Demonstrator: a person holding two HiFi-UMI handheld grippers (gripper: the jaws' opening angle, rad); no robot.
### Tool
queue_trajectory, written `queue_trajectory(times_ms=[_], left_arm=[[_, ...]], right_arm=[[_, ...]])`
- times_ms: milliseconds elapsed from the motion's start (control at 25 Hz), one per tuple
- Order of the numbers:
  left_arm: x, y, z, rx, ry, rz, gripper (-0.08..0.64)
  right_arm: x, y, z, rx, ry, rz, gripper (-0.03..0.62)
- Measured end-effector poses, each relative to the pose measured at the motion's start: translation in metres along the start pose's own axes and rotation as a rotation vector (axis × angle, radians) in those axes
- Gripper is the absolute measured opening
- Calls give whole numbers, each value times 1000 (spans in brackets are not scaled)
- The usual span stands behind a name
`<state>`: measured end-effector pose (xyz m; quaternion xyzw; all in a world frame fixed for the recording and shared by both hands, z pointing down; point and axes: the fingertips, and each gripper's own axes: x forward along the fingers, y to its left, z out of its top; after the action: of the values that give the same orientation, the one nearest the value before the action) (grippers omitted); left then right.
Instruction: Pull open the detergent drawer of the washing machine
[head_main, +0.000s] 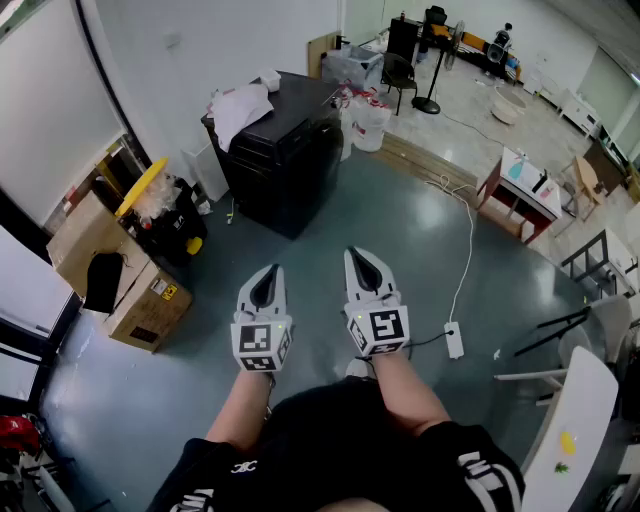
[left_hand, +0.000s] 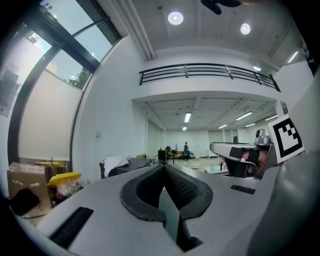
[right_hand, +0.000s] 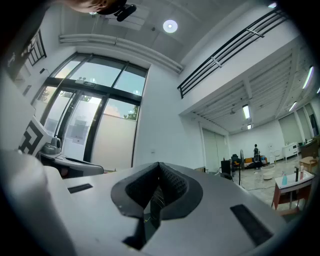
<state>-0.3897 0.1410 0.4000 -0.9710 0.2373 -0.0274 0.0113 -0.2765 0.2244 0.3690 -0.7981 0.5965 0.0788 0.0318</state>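
Observation:
A black box-shaped machine stands on the grey floor ahead, a white cloth lying on its top; no drawer can be made out on it. It also shows far off in the left gripper view, as a dark block. My left gripper and right gripper are held side by side in front of my body, well short of the machine. Both point forward and both are shut with nothing between the jaws. The left gripper view shows the left gripper's tips meeting, and the right gripper view shows the right gripper's tips meeting.
Cardboard boxes and a bin with a yellow lid stand at the left by the windows. A white power strip with its cable lies on the floor to my right. A small table and white chairs stand at the right.

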Motion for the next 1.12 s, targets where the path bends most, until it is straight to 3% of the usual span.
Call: queue_trajectory(times_ms=[520, 1120], left_arm=[[23, -9, 6, -6, 3, -8, 3], [122, -68, 21, -5, -15, 14, 3]], right_arm=[[16, -23, -1, 1, 4, 9, -3], [44, -129, -12, 26, 5, 39, -2]])
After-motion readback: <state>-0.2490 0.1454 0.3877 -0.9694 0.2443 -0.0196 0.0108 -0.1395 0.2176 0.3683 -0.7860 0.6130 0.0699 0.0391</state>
